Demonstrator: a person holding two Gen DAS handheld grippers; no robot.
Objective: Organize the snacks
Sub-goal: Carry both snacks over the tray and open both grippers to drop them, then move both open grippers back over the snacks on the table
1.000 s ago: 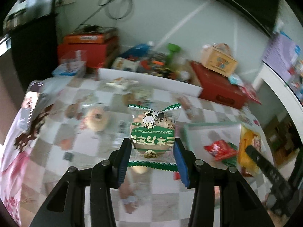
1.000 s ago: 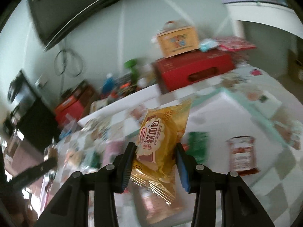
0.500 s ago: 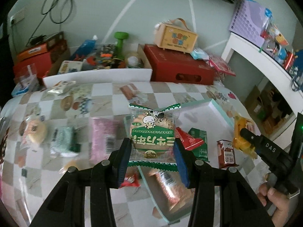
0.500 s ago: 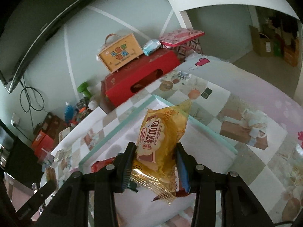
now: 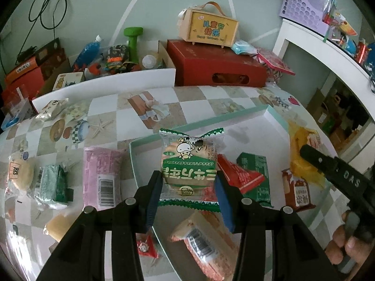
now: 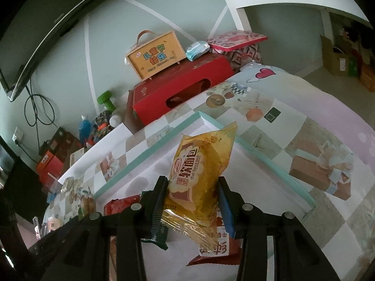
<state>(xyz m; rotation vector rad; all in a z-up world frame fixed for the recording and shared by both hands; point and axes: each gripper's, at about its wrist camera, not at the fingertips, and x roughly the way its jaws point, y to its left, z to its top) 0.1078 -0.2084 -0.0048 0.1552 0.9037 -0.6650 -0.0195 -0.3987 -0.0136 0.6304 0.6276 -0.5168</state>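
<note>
A green-and-white biscuit packet (image 5: 190, 166), printed with a cartoon cow and Chinese characters seen upside down, was held pinched between the blue pads of the left gripper (image 5: 188, 193) above a shallow white tray with a mint-green rim (image 5: 243, 112). The tray was set on a table covered with a checked, picture-printed cloth (image 5: 164, 98). Inside the tray, a red pouch (image 5: 236, 175), a dark green packet (image 5: 254, 171), a brown-and-white carton-style pack with red Chinese lettering (image 5: 297, 192) and an orange-patterned bar bearing a barcode (image 5: 204, 245) were seen lying close together. Outside it, to the left, a pink packet with a barcode (image 5: 103, 178), a green packet (image 5: 52, 185) and a round bun in clear wrap (image 5: 20, 175) were laid on the cloth.

A yellow bread packet (image 6: 201, 175), marked "软面包" and "Soft French bread", was gripped by the right gripper (image 6: 193, 199), its jaws closed against the packet's sides, over the near part of the same tray. A printed date beginning "2026" could be made out on the wrapper's lower edge.

Behind the table, a wooden carry box lettered "儿童节快乐" (image 5: 208, 29) was stood on a red carton (image 5: 218, 68). A green dumbbell (image 5: 133, 39) was seen beside it. The right gripper's black arm, as seen from the left wrist, was stamped "DAS".
</note>
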